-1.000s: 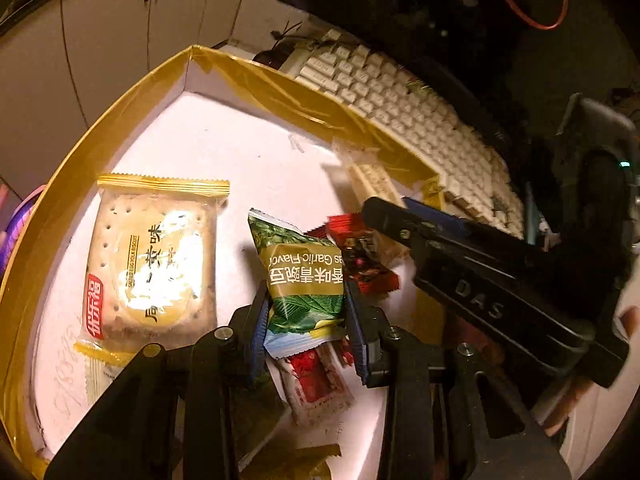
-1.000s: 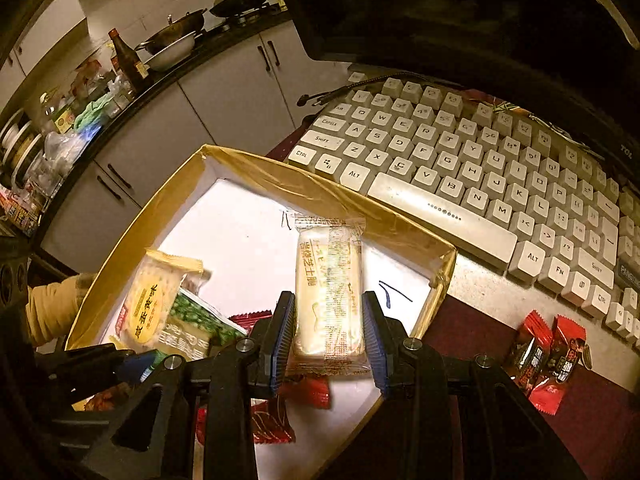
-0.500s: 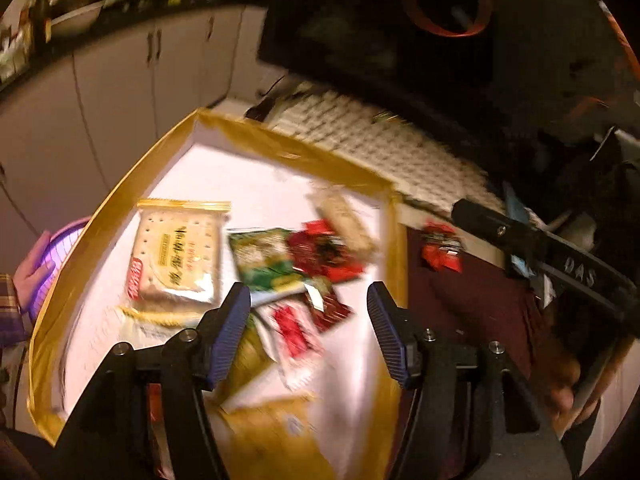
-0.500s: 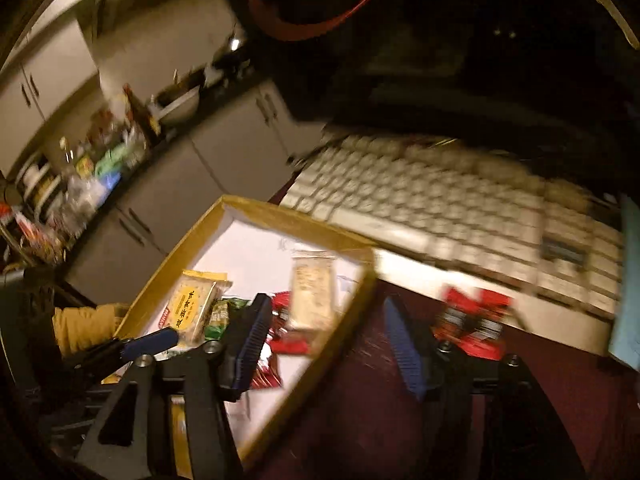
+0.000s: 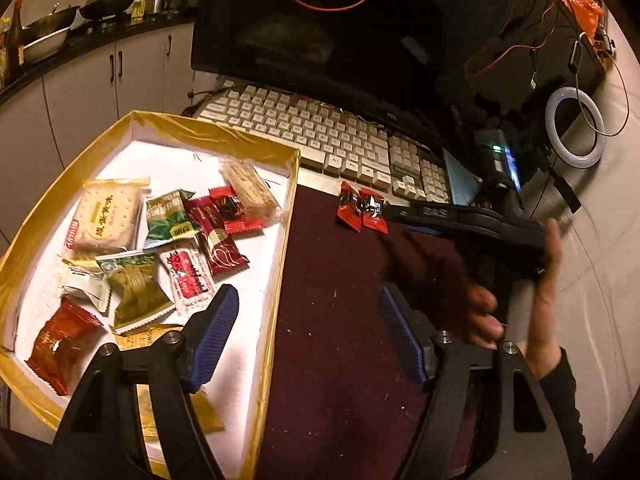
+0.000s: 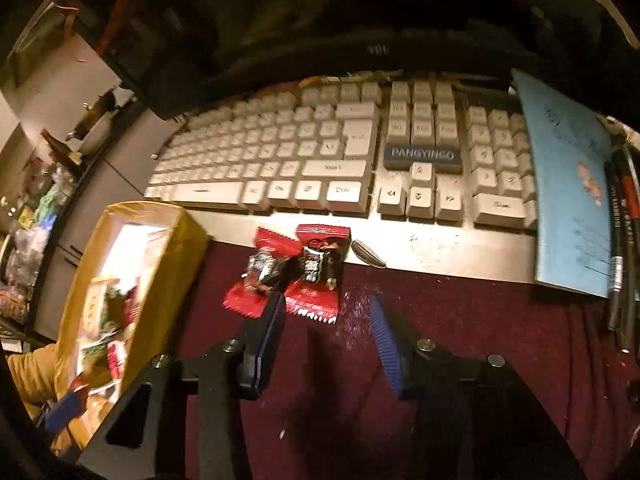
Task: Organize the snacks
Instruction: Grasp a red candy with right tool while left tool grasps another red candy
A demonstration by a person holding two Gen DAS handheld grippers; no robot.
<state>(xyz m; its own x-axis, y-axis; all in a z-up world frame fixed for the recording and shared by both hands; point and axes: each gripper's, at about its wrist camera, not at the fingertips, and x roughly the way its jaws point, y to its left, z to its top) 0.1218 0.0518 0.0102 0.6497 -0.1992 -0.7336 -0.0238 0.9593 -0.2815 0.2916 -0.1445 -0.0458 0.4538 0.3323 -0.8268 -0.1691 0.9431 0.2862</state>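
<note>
— What can't you make out from your wrist cameras?

— Quite a bit. Your right view is smeared: the contents of the gold-edged box, off to the left of your right gripper, blur into streaks of colour, and the frame edge cuts the box off. The keycap legends on the keyboard ahead of the jaws are mostly unreadable. In your left view, the gripper's own fingers hide the near corner of the box, and a yellow packet lies partly under the left finger. Your right hand covers much of the other gripper's body.

— And the jaws?

— Your left gripper stands wide open and holds nothing; its left finger hangs over the box's white floor, the right one over the maroon mat, so the box wall runs between them. Your right gripper is also spread wide and empty. Two red candy wrappers lie just ahead of it at the mat's far edge, the left finger overlapping their near corner — I cannot tell whether it touches them.

— Where are the other snacks?

— In the box, left of and beyond your left jaws: a square cracker pack, a green pouch, a long biscuit bar, and several red wrappers.
</note>
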